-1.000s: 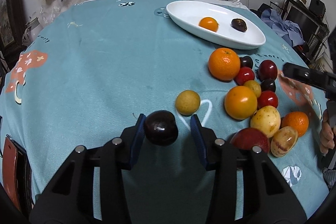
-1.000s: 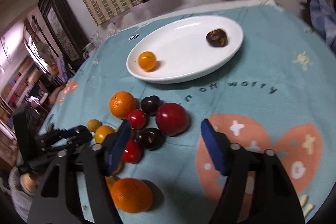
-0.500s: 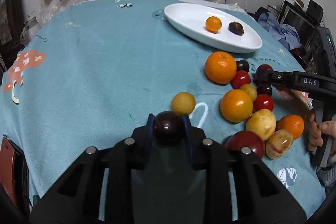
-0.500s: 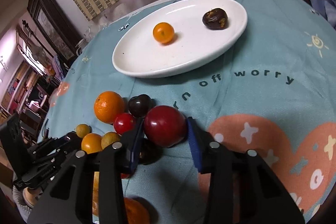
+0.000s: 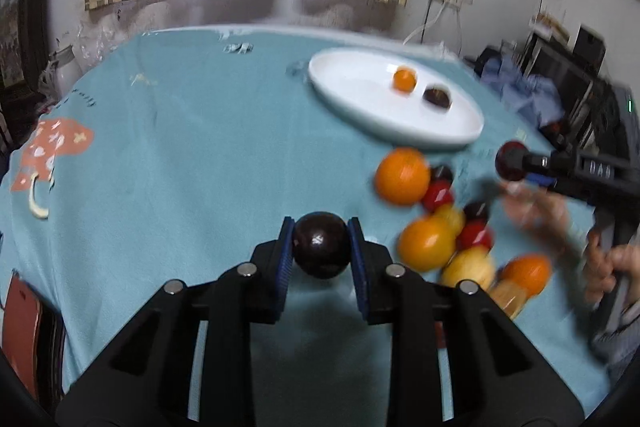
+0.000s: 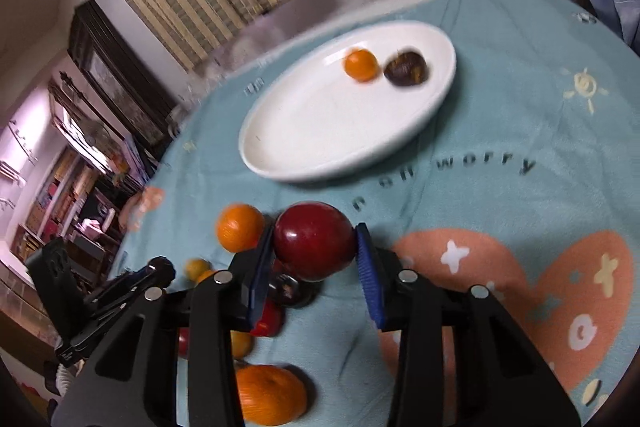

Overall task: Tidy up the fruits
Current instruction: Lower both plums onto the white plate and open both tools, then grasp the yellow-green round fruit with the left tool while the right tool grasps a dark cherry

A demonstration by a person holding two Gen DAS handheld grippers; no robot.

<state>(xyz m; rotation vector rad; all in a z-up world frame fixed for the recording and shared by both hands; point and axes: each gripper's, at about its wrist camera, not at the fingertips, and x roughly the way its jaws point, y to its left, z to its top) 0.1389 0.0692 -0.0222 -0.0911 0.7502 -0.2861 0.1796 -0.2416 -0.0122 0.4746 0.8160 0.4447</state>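
My left gripper [image 5: 320,247] is shut on a dark purple plum [image 5: 320,245] and holds it above the teal cloth. My right gripper [image 6: 316,247] is shut on a red plum [image 6: 314,245], lifted over the fruit pile; it also shows in the left wrist view [image 5: 512,161]. A white oval plate [image 5: 360,99] at the far side holds a small orange [image 5: 404,79] and a dark fruit [image 5: 437,97]. The plate [image 6: 320,131] lies ahead of the right gripper.
A pile of loose fruit lies right of the left gripper: a big orange [image 5: 402,175], another orange [image 5: 426,243], red and dark plums, yellow fruits. An orange [image 6: 268,395] lies under the right gripper. Furniture and electronics stand beyond the table's right edge.
Both grippers closed on their plums and lifted them off the cloth. The views have shifted toward the plate. The small yellow fruit near the left gripper is now out of view.
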